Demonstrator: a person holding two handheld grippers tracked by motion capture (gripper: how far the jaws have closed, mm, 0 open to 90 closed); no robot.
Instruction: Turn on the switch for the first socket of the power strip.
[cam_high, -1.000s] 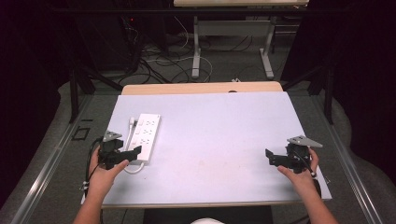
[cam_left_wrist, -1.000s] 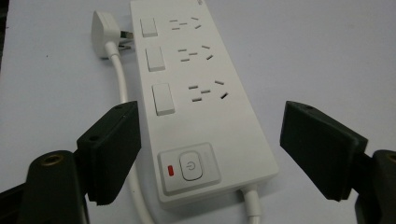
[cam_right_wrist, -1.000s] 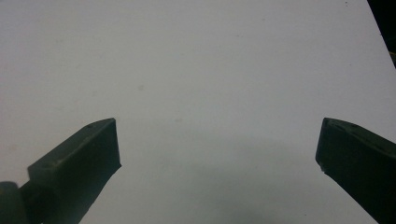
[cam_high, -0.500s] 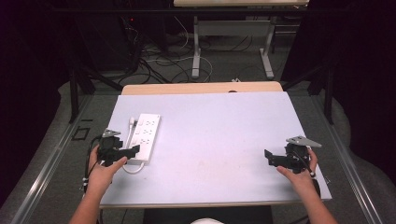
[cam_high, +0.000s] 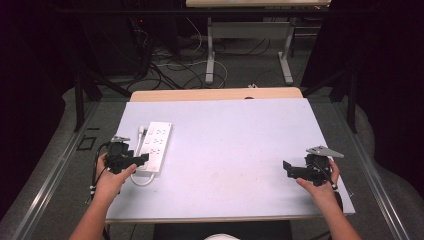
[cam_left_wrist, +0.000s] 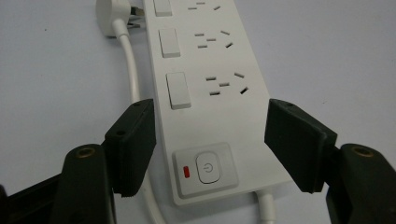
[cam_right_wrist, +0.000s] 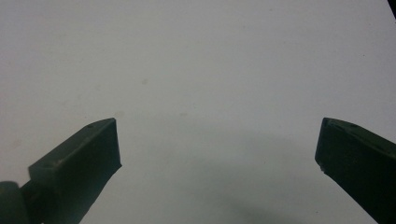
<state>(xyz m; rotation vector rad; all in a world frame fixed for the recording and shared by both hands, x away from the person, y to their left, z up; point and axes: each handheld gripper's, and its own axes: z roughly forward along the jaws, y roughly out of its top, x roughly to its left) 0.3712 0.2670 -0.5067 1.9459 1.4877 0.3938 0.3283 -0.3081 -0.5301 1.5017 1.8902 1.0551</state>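
Closing in on the near end of the white power strip (cam_left_wrist: 212, 100), the left gripper (cam_left_wrist: 217, 140) had its jaws straddling the strip's width just above the power button (cam_left_wrist: 208, 168); jaws had just been narrowing, roughly mid-open, with gaps visible on both sides, so nothing was clamped yet. In the high view the left gripper (cam_high: 142, 159) sat at about 8 o'clock on the table (cam_high: 240, 130), the strip (cam_high: 156, 146) lying just beyond it toward 9–10 o'clock, its white cable (cam_high: 141, 180) looping out at the near end and the plug (cam_left_wrist: 112, 18) resting by the far end. Right gripper (cam_high: 290, 169) was parked at about 4 o'clock, well apart from the strip; its jaws were wide open over bare tabletop (cam_right_wrist: 205, 84), holding nothing. Step judged: grasp approach on the strip's near end. Next move likely needs the jaws squeezed onto both long edges without catching the cable under the left pad (cam_left_wrist: 133, 144); the strip is slick plastic, so a square grip matters.
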